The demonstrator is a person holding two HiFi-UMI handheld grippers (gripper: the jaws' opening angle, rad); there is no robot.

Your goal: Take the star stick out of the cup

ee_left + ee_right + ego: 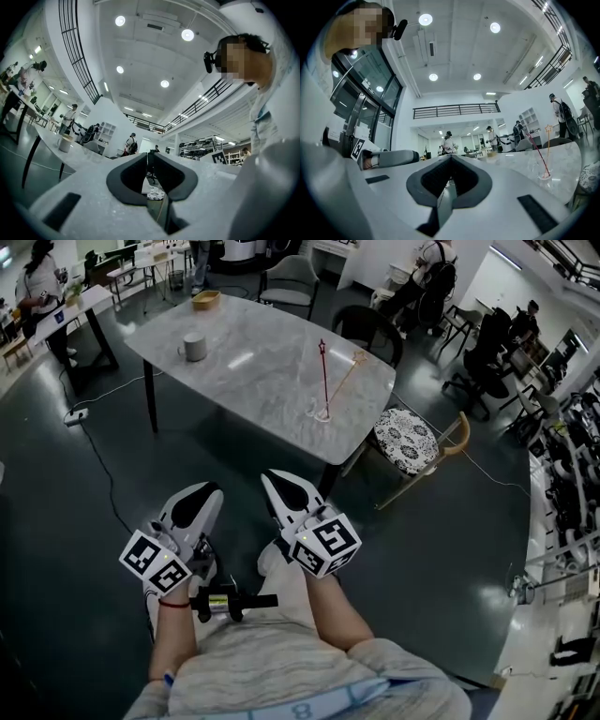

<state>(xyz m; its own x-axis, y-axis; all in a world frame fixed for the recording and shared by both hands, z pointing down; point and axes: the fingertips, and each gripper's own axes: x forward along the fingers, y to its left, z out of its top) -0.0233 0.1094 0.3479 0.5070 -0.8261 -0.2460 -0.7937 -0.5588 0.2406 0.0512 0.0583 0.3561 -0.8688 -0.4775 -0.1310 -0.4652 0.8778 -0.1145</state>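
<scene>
The left gripper [212, 491] and the right gripper [273, 478] are held low and close to the person's body, side by side, over the dark floor [75, 521]. Both are well apart from the worktop [253, 362], which lies toward 12 o'clock from them.

In the left gripper view the fingers [119, 187] are pressed together at their tips. Only a diamond-shaped gap is open behind the tips, and nothing is in it. In the right gripper view the fingers [478, 192] are also pressed together at the tips, with nothing between them.

The cup [322, 413] is clear and stands upright on the worktop, near the edge that faces the person, at about 1 o'clock from the right gripper. The red star stick [324, 376] stands in this cup almost upright, with its star at the top. A yellow star stick [343, 381] is in the same cup and leans toward 1 o'clock. No gripper touches the cup or the sticks.

A grey mug [194, 347] stands on the worktop at about 10 o'clock from the cup, well apart from it. A small basket [205, 300] is at the far end of the worktop, toward 12 o'clock from the mug. A chair with a patterned cushion [405, 440] stands just beside the worktop, at 4 o'clock from the cup.
</scene>
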